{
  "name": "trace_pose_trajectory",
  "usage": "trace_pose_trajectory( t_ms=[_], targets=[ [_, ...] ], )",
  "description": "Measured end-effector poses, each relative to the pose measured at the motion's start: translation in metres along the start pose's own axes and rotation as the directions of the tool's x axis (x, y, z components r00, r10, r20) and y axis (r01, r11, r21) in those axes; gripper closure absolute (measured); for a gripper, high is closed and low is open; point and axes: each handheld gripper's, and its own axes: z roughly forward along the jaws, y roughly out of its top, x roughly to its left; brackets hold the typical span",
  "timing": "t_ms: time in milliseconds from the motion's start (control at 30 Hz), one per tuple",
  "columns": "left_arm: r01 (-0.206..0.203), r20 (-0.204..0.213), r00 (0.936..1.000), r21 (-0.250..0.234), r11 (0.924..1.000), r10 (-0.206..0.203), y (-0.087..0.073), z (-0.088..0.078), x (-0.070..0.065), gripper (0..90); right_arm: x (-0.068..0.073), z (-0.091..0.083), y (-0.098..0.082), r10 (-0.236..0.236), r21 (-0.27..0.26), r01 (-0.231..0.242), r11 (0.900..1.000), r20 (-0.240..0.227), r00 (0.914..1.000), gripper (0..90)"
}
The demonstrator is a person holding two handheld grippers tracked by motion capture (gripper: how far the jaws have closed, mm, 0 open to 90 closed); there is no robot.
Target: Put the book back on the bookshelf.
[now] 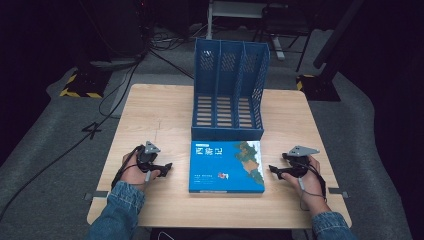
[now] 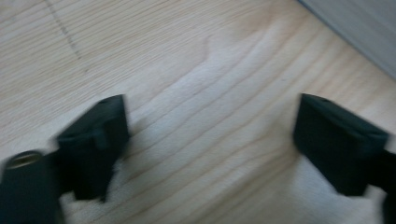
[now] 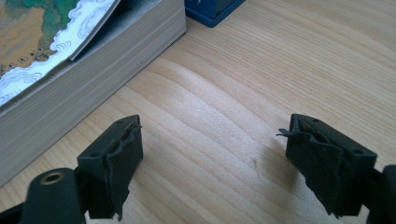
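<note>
Lying flat on a light wooden table (image 1: 150, 115), a thick book (image 1: 226, 166) with a blue cover and a painted map-like panel along its right side sits between two hand-held grippers, just in front of a blue three-slot file rack (image 1: 229, 90) that stands upright at the far middle of the tabletop. At the book's left, the left gripper (image 1: 166, 167) rests low over bare wood, near the book but apart from it, its jaws spread wide with nothing between them. At the book's right, the right gripper (image 1: 273, 171) points toward the page edges, also apart from the book, its jaws parted over bare wood with nothing held. In the right gripper view the cover lifts slightly off the page block, and a corner of the rack's base lies just beyond the book. Denim sleeves (image 1: 117, 212) enter from the near edge
</note>
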Motion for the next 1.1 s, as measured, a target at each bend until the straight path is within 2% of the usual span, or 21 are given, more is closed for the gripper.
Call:
trace_pose_trajectory(
  t_ms=[100,200,267,300,400,467,533,633,700,767,867,900,967,1100],
  targets=[
    [0.056,0.028,0.9981,-0.007,0.9984,-0.055,0.007,-0.001,-0.005,26.3,0.000,0.000,0.000,0.004,-0.001,-0.004,1.000,0.000,1.0000,19.5],
    [0.047,0.027,0.9986,-0.025,0.9986,-0.046,0.018,-0.005,-0.011,29.1,0.000,0.000,0.000,0.005,-0.001,-0.005,1.000,0.001,1.0000,19.6],
    [0.061,0.040,0.9974,-0.032,0.9976,-0.060,0.021,-0.006,-0.013,29.8,0.000,0.000,0.000,0.006,-0.001,-0.006,1.000,0.001,1.0000,19.6],
    [0.081,0.061,0.9951,-0.035,0.9961,-0.078,0.024,-0.007,-0.015,29.8,0.000,0.000,0.000,0.006,-0.001,-0.006,1.000,0.001,1.0000,19.6],
    [0.085,0.104,0.9915,-0.069,0.9940,-0.078,0.030,-0.009,-0.022,31.0,0.001,0.000,0.000,0.008,-0.001,-0.008,1.000,0.003,1.0000,19.6],
    [0.053,0.098,0.9941,-0.071,0.9960,-0.046,0.033,-0.009,-0.026,29.6,0.001,0.000,0.000,0.010,-0.001,-0.010,1.000,0.006,0.9999,19.6],
    [0.045,0.111,0.9932,-0.082,0.9956,-0.036,0.037,-0.008,-0.031,28.4,0.001,0.000,0.000,0.012,-0.001,-0.012,1.000,0.009,0.9999,19.6],
    [0.053,0.175,0.9841,-0.106,0.9929,-0.033,0.044,-0.004,-0.041,28.1,0.002,0.000,0.000,0.015,0.000,-0.015,1.000,0.010,0.9998,19.6],
    [0.047,0.195,0.9804,-0.115,0.9922,-0.024,0.048,0.000,-0.045,28.1,0.002,0.000,0.000,0.018,-0.001,-0.018,1.000,0.014,0.9997,20.0],
    [0.062,0.197,0.9797,-0.119,0.9910,-0.037,0.050,0.003,-0.048,28.3,0.005,0.000,0.000,0.024,0.000,-0.024,1.000,0.020,0.9995,20.6],
    [0.094,0.194,0.9783,-0.102,0.9903,-0.073,0.051,0.009,-0.048,34.0,0.009,-0.003,0.005,0.012,0.045,-0.012,0.999,-0.009,0.9999,26.8],
    [0.095,0.200,0.9769,-0.096,0.9909,-0.074,0.051,0.011,-0.048,34.9,0.012,-0.005,0.007,0.013,0.051,-0.011,0.999,-0.031,0.9994,27.0],
    [0.111,0.221,0.9714,-0.092,0.9896,-0.088,0.052,0.014,-0.049,38.1,0.016,-0.007,0.009,0.012,0.061,-0.008,0.998,-0.062,0.9980,27.3],
    [0.122,0.231,0.9678,-0.085,0.9888,-0.100,0.053,0.018,-0.053,36.8,0.025,-0.014,0.015,-0.011,0.074,0.017,0.997,-0.076,0.9971,27.4]
  ],
)
